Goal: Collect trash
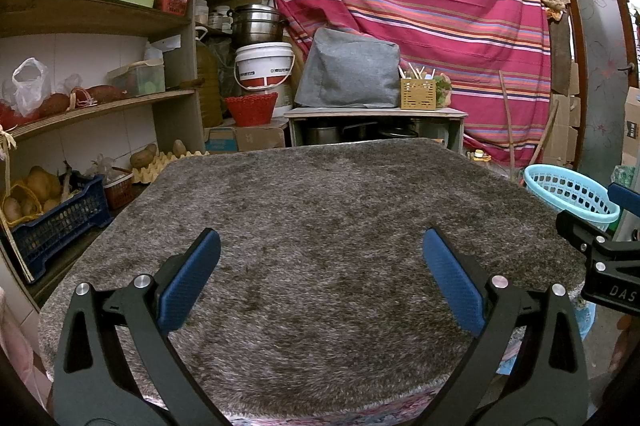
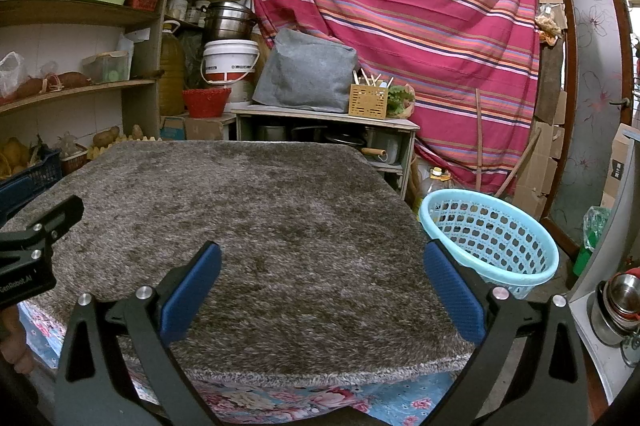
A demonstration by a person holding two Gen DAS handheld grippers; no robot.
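A shaggy grey-brown rug (image 1: 320,218) covers the table (image 2: 248,210); I see no loose trash on it in either view. A light blue perforated basket (image 2: 492,242) stands on the floor off the table's right side, also visible as the basket (image 1: 572,198) in the left wrist view. My left gripper (image 1: 320,246) hovers over the near half of the rug, open, with nothing between its blue pads. My right gripper (image 2: 322,258) hangs over the rug's near right part, open and empty too. Each gripper shows at the edge of the other's view.
Wooden shelves (image 1: 100,102) with bags, crates and potatoes fill the left. A low cabinet (image 2: 320,130) with a grey cover, a white bucket (image 1: 264,66) and a red basket (image 1: 250,108) stands behind the table. A striped curtain (image 2: 400,26) hangs at the back. Steel bowls (image 2: 620,302) sit far right.
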